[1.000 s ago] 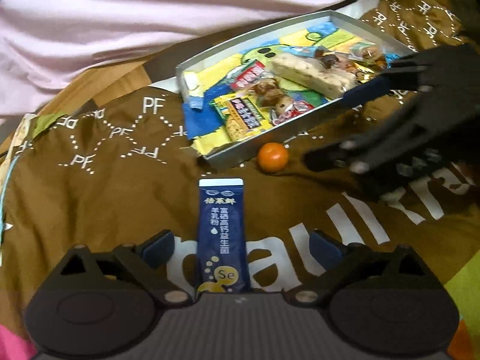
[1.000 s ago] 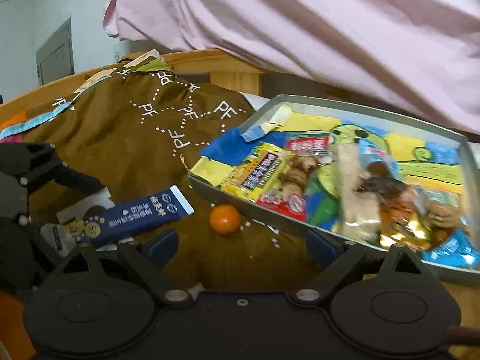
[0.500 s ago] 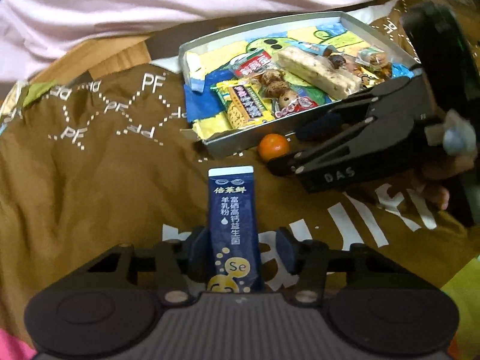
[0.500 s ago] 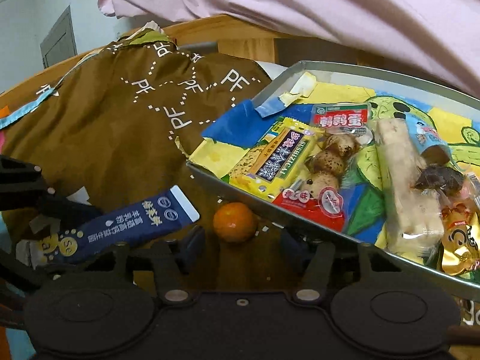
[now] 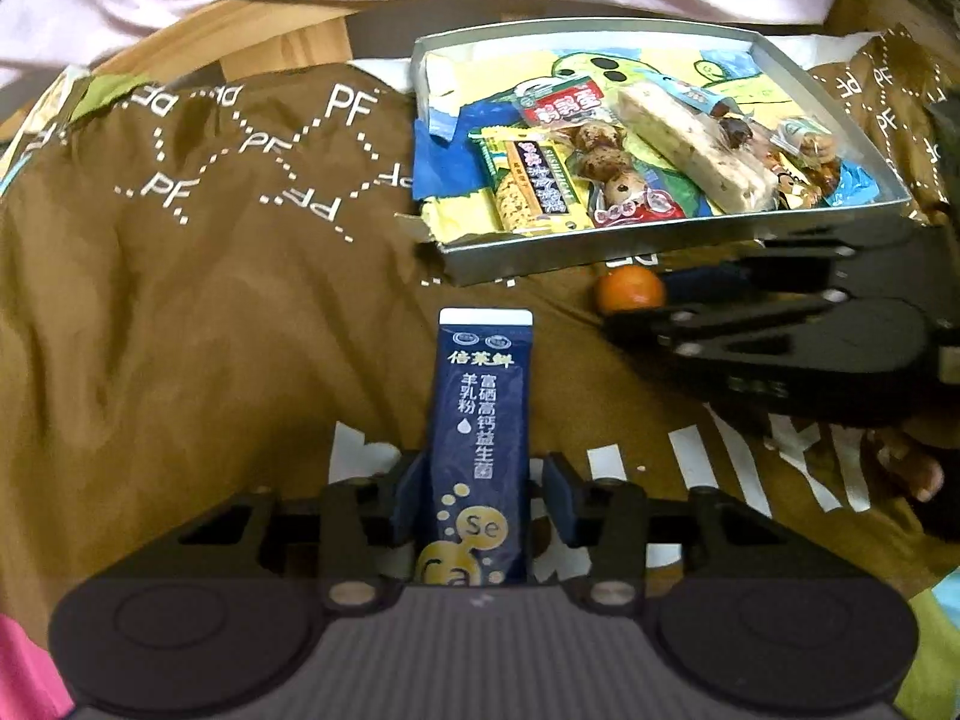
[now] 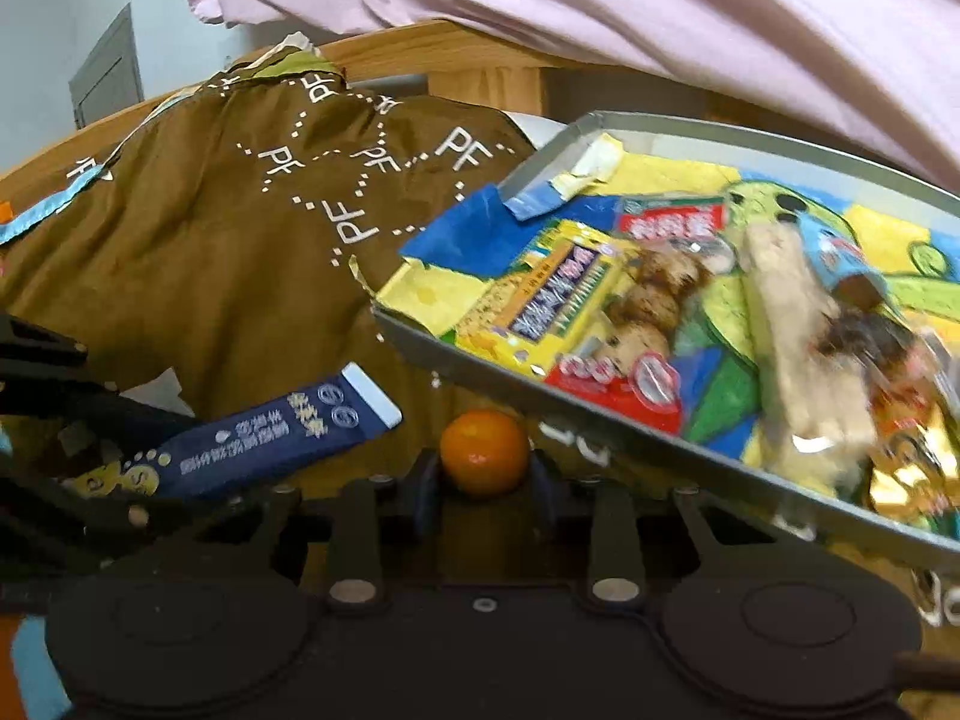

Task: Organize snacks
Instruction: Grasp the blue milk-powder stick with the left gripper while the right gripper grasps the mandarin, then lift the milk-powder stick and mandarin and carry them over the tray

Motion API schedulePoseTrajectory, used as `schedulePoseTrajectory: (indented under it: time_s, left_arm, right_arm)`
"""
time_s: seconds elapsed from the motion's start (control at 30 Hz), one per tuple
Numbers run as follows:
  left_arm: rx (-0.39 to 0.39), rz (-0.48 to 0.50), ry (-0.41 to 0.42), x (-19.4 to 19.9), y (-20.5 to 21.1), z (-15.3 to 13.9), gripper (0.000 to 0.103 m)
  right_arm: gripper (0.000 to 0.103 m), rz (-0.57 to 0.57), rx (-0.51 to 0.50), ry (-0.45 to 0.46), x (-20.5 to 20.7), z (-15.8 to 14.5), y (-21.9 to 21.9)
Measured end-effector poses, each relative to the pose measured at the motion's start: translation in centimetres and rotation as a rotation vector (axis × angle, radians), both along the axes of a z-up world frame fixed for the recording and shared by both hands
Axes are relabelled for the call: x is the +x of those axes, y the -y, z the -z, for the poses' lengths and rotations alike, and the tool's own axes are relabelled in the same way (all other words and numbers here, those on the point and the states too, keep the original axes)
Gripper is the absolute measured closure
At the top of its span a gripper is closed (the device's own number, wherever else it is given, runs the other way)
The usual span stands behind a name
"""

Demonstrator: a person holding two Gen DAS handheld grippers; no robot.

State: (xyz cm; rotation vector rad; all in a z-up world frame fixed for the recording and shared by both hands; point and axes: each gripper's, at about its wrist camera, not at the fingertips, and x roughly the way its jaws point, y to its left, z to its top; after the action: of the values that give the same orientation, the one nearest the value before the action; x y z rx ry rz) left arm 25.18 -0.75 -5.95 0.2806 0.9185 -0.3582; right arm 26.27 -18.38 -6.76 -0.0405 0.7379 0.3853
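Note:
A dark blue sachet (image 5: 483,396) lies flat on the brown cloth, its near end between the fingers of my left gripper (image 5: 483,498). Those jaws are closing; the left pad is at the sachet's edge and a thin gap still shows on the right. A small orange (image 6: 483,450) sits on the cloth just in front of the metal tray (image 6: 540,396). My right gripper (image 6: 483,480) is closing, with both pads against the orange's sides. In the left wrist view the right gripper (image 5: 645,300) reaches in from the right around the orange (image 5: 627,290).
The tray (image 5: 600,249) holds several wrapped snacks, among them a yellow bar (image 5: 531,186) and a pale nougat bar (image 5: 690,150). A brown cloth (image 5: 210,300) printed with white letters covers the table. A person in a pink shirt (image 6: 660,30) stands behind the tray.
Both grippers' jaws have narrowed from wide open, the left around the sachet, the right around the orange. The right gripper moved down and in towards the orange beside the tray.

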Motion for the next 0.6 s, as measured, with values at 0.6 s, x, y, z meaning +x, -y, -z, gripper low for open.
schedulePoseTrajectory:
  time_s: [0.6]
  left_arm:
    - [-0.067, -0.042, -0.112, 0.1, -0.4, -0.5, 0.066]
  right_arm:
    - [0.069, 0.059, -0.043, -0.079, -5.7, -1.4, 0.9]
